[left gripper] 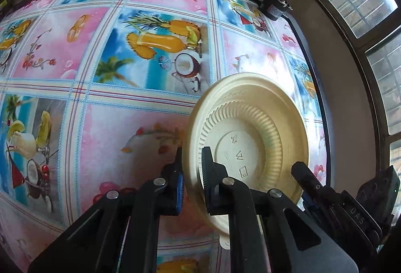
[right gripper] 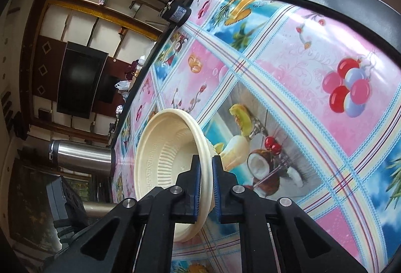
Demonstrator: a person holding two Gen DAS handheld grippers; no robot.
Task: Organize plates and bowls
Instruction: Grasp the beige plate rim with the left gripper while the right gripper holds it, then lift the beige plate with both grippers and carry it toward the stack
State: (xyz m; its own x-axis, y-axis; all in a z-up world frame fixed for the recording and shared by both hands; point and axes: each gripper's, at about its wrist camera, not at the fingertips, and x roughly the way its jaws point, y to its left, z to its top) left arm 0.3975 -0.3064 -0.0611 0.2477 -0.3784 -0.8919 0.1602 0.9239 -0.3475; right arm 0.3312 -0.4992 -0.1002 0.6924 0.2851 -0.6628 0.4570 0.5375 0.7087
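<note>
Cream, ribbed and tilted on edge, the plate (left gripper: 250,137) fills the lower right of our left wrist view, underside toward us. Our left gripper (left gripper: 191,172) has its jaws pinching the plate's near rim, one finger on each face. At the lower right edge of that view our right gripper (left gripper: 308,180) reaches the same plate from the other side.

In the right wrist view the plate (right gripper: 160,162) sits lower centre, inner face turned left, and our right gripper (right gripper: 206,175) has its jaws pressed on the rim, blue pads on both sides.

Beyond the plate the surface (left gripper: 125,59) spreads out under a glossy cloth of pink and blue fruit squares. Farther off, a steel flask (right gripper: 80,157) stands at the surface's left edge in the right view.
</note>
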